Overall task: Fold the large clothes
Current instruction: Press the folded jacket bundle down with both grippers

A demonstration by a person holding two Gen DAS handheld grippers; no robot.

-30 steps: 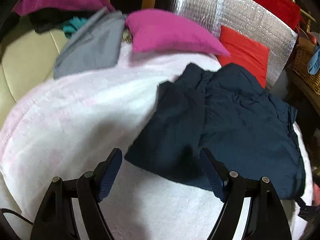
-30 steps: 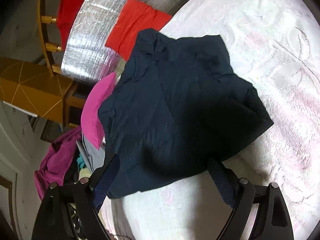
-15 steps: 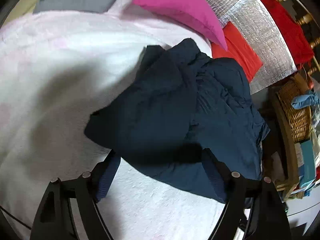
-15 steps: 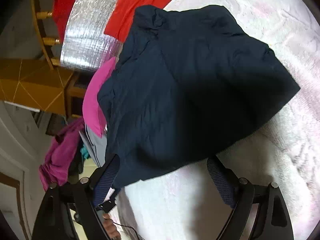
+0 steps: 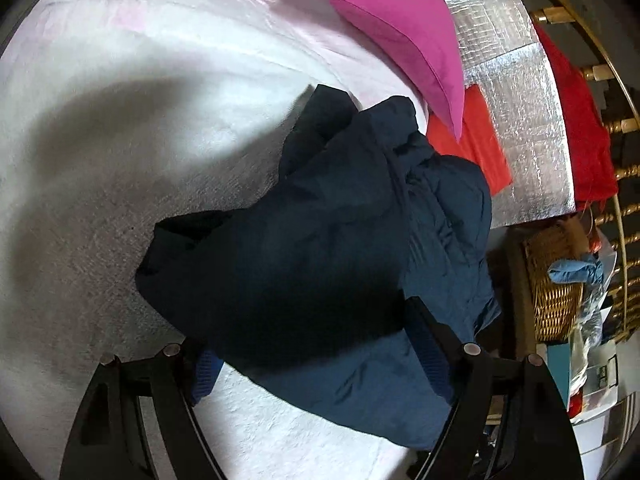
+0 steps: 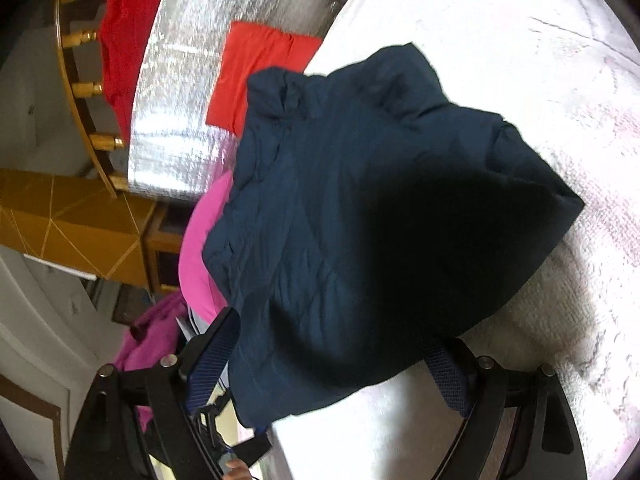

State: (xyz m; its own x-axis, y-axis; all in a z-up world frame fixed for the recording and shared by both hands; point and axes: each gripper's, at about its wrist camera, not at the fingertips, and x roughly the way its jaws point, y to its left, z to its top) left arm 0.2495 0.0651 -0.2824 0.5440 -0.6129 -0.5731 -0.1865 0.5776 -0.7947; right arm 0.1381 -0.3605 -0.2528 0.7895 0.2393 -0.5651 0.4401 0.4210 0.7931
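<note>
Left gripper [image 5: 308,360] and right gripper [image 6: 340,364]: jaws apart, straddling the near edge of the navy padded jacket [image 5: 320,248], nothing clamped. Jacket lies bundled on the white fleece blanket [image 5: 120,80] (sleeves apparently folded in); final fold and tidying remain.

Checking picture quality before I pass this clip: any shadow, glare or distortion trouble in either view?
Left wrist view: heavy shadow across the white blanket and the navy jacket; strong fisheye bending. Right wrist view: blanket blown out white, silver foil sheet glaring, jacket's near half lost in shadow.
</note>
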